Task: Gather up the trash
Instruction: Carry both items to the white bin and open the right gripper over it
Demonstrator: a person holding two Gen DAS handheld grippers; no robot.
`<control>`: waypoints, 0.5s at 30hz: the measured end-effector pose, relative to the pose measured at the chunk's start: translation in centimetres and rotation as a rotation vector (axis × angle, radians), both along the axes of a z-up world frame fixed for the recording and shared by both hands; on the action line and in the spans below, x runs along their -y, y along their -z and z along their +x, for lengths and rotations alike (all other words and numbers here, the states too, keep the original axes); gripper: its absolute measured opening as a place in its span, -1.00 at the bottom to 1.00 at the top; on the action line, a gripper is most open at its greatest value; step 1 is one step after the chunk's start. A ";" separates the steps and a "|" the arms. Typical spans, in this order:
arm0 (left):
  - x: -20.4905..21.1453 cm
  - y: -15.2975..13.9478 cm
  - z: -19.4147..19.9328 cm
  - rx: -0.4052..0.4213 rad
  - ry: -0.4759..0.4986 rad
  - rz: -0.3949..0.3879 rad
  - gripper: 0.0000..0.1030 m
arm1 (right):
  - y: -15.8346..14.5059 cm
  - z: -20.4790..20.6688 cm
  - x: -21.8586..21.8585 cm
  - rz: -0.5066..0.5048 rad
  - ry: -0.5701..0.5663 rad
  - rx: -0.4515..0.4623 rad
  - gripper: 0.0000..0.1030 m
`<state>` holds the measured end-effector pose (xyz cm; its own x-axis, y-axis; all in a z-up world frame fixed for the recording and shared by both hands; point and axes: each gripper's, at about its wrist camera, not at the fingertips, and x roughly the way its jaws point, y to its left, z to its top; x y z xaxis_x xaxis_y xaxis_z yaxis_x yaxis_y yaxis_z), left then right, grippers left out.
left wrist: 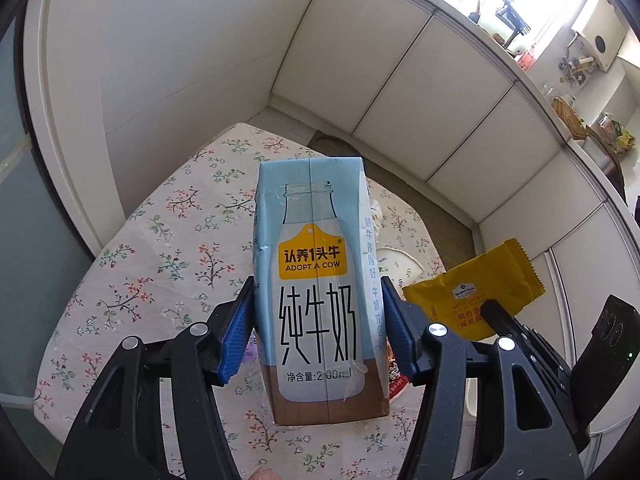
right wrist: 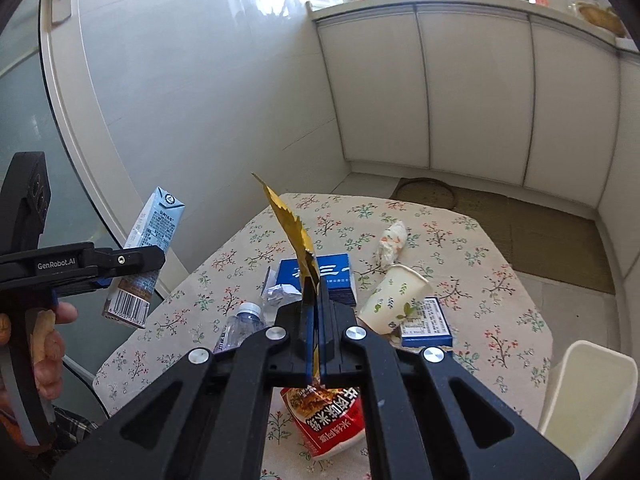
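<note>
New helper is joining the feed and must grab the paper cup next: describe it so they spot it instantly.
Start at the floral tablecloth. Right of the right tongs that pinch the yellow wrapper, the paper cup lies tipped on its side, partly over a blue box. It is the only white cup with leaf prints; the crumpled tissue behind it is shapeless.

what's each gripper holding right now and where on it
The left gripper clamps the milk carton across its lower sides. The right gripper pinches the yellow snack wrapper by its bottom edge.
</note>
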<state>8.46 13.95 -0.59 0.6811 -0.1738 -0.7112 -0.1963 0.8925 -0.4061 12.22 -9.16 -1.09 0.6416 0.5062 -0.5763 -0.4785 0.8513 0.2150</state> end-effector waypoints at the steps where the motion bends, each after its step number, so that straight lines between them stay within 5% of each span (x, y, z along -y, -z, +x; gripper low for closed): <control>1: 0.5 -0.1 0.0 0.009 0.008 -0.003 0.10 | -0.2 -0.5 0.7 0.006 0.020 0.006 -0.98; 15: 7.5 0.6 0.6 0.049 0.140 0.046 0.10 | -0.9 -4.4 11.9 -0.006 0.396 0.061 -0.98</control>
<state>9.04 6.50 -1.23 0.6869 -0.2373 -0.6869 -0.0497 0.9276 -0.3702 7.87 -21.05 -0.14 0.8195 0.2095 -0.5335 -0.1247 0.9737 0.1908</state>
